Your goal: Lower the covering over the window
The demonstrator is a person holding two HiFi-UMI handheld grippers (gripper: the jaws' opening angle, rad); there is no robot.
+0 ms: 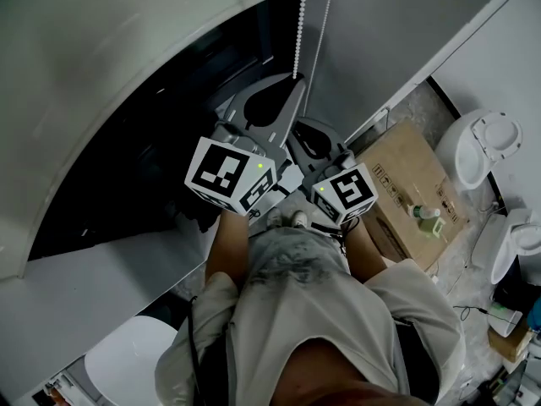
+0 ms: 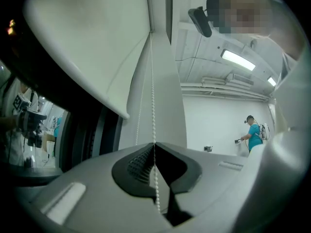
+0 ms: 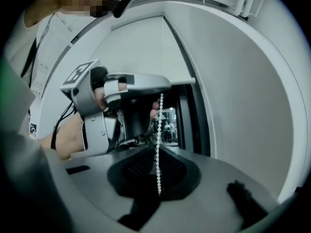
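Grippers, two: left gripper (image 2: pixel 154 145) and right gripper (image 3: pixel 159 148) each clamped on one of two bead chain (image 1: pixel 297 32) strands beside one roller blind (image 1: pixel 127 53).

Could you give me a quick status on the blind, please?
Left gripper shut on chain. Right gripper shut on it lower down. Blind partway down, window dark below. Nothing seen in the way.

The room looked dim and grey, one long ceiling light (image 2: pixel 238 59) glowed white, the window (image 1: pixel 127 167) was black, and both gripper views bent round at the edges (with dark, blurry corners).
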